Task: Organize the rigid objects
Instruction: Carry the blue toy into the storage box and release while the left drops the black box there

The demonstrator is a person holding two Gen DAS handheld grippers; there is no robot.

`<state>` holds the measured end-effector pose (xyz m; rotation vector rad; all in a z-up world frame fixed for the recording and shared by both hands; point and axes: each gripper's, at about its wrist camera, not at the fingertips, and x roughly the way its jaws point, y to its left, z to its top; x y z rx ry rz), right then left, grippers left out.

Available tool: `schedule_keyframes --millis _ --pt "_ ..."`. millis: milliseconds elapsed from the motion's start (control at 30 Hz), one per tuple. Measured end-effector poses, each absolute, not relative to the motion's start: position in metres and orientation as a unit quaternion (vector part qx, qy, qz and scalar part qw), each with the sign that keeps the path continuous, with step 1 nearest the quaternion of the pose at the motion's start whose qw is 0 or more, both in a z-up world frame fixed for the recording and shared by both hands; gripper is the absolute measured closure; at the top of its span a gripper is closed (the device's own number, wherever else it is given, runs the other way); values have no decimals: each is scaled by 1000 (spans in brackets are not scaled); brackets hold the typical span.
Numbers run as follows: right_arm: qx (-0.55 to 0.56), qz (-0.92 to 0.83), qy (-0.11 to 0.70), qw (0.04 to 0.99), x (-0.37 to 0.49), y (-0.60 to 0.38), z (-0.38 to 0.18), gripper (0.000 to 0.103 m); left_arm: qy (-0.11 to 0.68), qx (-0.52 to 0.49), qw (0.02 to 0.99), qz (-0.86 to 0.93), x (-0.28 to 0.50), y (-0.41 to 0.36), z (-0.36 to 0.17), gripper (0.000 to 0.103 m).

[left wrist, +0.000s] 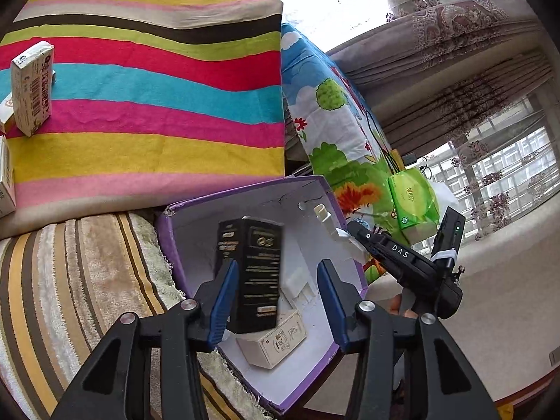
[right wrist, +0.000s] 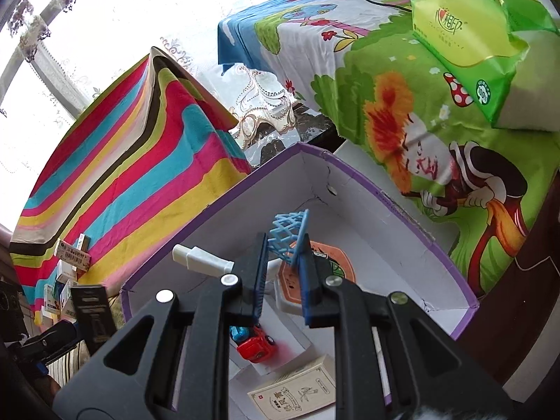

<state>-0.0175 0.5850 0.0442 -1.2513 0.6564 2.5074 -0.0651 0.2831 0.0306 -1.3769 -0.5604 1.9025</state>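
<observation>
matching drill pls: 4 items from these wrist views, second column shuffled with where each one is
Items:
1. black box
2. blue lattice piece
3. red toy car
4. green tissue pack

Places:
A. on the cartoon-print cloth
B. pinched in the right hand-held gripper
C. on the floor of the purple-rimmed box
D. between the open fingers of the left hand-held gripper

Pairs: 1-D, 2-B, 3-C, 4-A

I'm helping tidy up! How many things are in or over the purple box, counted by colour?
Black box: 1
Cream box: 1
White plug: 1
Red toy car: 1
Blue net piece: 1
Orange pack: 1
Total: 6
</observation>
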Motion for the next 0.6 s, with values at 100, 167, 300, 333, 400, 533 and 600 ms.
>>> schedule_keyframes --millis 100,167,300,333,400,533,600 --pt "-434 860 232 134 -24 589 38 83 -223 -533 354 736 -65 280 30 44" --pt "-436 859 233 136 -27 590 35 83 -229 -534 351 735 -65 277 29 43" --pt "-442 854 234 141 -35 591 31 83 -236 -534 351 732 -65 276 27 43" --pt "-444 853 235 144 -36 591 30 83 -236 -533 351 733 -65 276 27 43" --pt "-444 850 244 144 -37 593 28 83 -236 -532 352 733 -64 275 27 43" --pt "-442 841 284 129 -39 600 22 83 -237 -529 354 734 -62 274 28 43" --pt "-446 831 308 127 -41 605 16 82 -237 -528 356 734 -62 274 28 43"
